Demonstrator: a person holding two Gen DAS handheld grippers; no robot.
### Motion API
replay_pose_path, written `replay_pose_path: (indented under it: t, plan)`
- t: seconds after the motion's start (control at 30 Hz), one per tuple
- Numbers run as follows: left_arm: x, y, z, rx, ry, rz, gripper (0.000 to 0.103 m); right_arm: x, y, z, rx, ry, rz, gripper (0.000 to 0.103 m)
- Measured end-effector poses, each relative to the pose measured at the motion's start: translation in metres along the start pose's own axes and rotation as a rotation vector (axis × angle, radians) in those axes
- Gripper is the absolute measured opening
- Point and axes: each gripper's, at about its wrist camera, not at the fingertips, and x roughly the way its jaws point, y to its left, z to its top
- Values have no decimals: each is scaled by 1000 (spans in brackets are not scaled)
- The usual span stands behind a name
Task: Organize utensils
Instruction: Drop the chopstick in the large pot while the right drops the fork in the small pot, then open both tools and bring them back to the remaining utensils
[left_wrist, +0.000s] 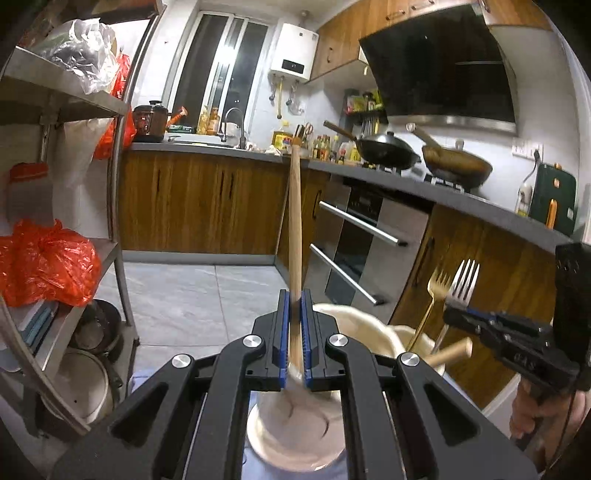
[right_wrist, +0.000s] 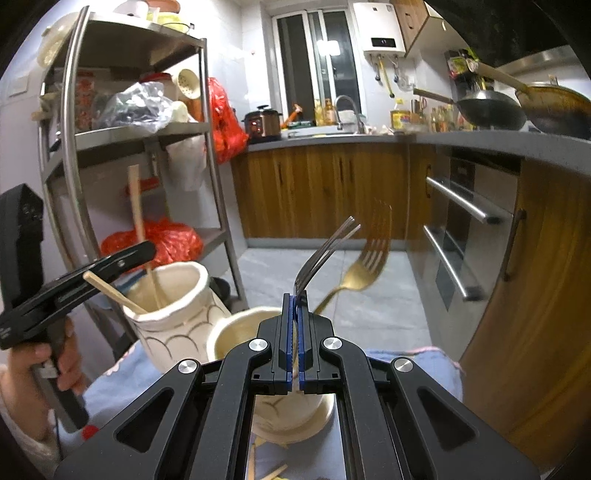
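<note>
- Left gripper (left_wrist: 294, 306): jaws closed on wooden utensil handle (left_wrist: 295, 221), upright over tall ceramic holder (right_wrist: 173, 314), which carries a second wooden stick (right_wrist: 114, 291).
- Right gripper (right_wrist: 295, 306): jaws pinched on silver fork (right_wrist: 325, 254), tines up.
- Gold fork (right_wrist: 364, 266) stands tilted in short ceramic holder (right_wrist: 236, 332).
- Both holders touch, on blue cloth (right_wrist: 417, 363).

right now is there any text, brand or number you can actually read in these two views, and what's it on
None can be read.
White water heater: lit display and small logo, too small to read.
Pressure cooker: red display, blurred.
Yellow container and sauce bottles on the counter: printed labels, blurred.
Left tool and right tool: no markings visible.
</note>
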Motion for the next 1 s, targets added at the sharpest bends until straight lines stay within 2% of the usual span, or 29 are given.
replay_pose_path:
  t: [0.23, 0.33, 0.37, 0.4, 0.47, 0.5, 0.57, 0.63, 0.7, 0.73, 0.93, 0.97, 1.0]
  plan:
    - [-6, -2, -6, 21, 14, 13, 6, 2, -1, -3, 2, 12, -9, 3]
    - [-8, -4, -5, 26, 18, 11, 10, 1, -1, -3, 1, 17, -8, 4]
    - [-10, -5, -4, 28, 15, 13, 16, 1, -1, -2, 0, 17, -10, 6]
    - [-12, -6, -4, 31, 12, 15, 25, 0, -1, -2, -1, 15, -12, 11]
    - [-18, -8, -3, 35, -2, 15, 35, -5, -3, -2, 3, 5, -9, 20]
    - [-21, -9, -3, 39, -9, 17, 37, -8, -4, -2, 8, -2, -8, 25]
    - [-25, -11, -3, 47, -14, 26, 39, -13, -6, -3, 15, -7, -5, 26]
    - [-29, -12, -3, 50, -16, 45, 46, -17, -8, -3, 24, -10, -8, 30]
    - [-34, -13, -5, 52, -24, 52, 57, -22, -11, -4, 36, -15, -8, 39]
    - [-37, -13, -5, 53, -26, 54, 58, -27, -13, -6, 43, -21, -9, 42]
    - [-58, -13, -12, 48, -36, 77, 89, -46, -20, -14, 58, -30, -13, 72]
    - [-63, -14, -14, 51, -39, 85, 95, -49, -20, -15, 59, -32, -15, 80]
    - [-67, -16, -16, 55, -41, 91, 97, -53, -21, -17, 59, -34, -18, 86]
